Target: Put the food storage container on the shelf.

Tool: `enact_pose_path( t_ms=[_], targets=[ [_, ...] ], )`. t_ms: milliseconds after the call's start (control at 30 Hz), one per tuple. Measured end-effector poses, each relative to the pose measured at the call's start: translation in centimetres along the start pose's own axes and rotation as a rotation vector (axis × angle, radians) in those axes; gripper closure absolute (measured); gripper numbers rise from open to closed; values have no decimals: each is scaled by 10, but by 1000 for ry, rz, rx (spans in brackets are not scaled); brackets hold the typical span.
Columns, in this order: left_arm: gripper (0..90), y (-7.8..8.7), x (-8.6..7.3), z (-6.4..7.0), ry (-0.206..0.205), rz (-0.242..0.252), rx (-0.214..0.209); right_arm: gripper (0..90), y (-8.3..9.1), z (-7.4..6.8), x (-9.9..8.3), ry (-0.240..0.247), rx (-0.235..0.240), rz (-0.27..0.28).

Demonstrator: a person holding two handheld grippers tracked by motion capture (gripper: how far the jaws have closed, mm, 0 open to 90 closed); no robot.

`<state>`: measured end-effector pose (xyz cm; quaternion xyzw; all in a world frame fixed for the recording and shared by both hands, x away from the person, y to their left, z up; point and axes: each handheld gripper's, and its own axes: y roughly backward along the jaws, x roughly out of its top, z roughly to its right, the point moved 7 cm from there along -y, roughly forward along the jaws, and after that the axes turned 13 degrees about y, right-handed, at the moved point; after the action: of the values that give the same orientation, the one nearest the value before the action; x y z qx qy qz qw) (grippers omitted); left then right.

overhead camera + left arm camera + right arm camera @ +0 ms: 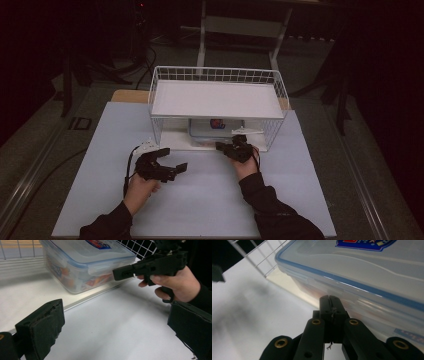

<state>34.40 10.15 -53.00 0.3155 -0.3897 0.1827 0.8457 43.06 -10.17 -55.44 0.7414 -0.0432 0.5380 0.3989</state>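
1. Work in hand, as I judge it, is drawing the clear lidded container (216, 129) out from the lower level of the white wire rack (218, 75), which stands at upper centre of the high view on the white counter (200, 200).

2. The container sits under the rack's white shelf board (217, 98), near the open front edge, its blue-rimmed lid (87, 250) on and a red-and-blue label on top; orange contents show through the wall.

3. To do this step well, the right tongs (220, 146) should find a real purchase, such as the lid's front flap or rim, not the smooth wall, and then pull straight toward the bottom of the frame, low and level, so the box slides over the rack's front wire without tipping or catching.

4. The right tongs are pressed together, jaws meeting with no gap, holding nothing; in the right gripper view their tip (331, 305) stands at the container's front wall, touching or just short of it, I cannot tell which.

5. The left tongs (176, 162) are spread wide and empty, hovering over bare counter at left centre of the high view, well apart from the rack; they could steady the rack during the pull.
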Motion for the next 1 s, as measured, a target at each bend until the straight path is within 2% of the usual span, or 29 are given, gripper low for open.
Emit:
enact_pose_path(
  t_ms=[267,333,467,600,667,767,833,1000],
  targets=[
    [12,1,0,0,0,2,-2,897,-4,14,7,-33,-28,21],
    [12,1,0,0,0,2,-2,897,-4,17,7,-54,-22,28],
    [12,2,0,-1,-3,2,1,864,-5,15,7,-41,-26,30],
    [12,3,-1,0,-10,0,1,834,1,6,9,-21,-7,33],
    [12,4,-1,2,-17,1,1,786,6,-1,9,-3,10,42],
    [12,6,-1,4,-40,0,9,614,14,-12,6,8,42,56],
    [12,7,0,5,-46,6,5,499,20,-18,3,17,41,67],
    [12,8,0,8,-60,8,-8,284,34,-29,-7,28,68,83]
  ],
)
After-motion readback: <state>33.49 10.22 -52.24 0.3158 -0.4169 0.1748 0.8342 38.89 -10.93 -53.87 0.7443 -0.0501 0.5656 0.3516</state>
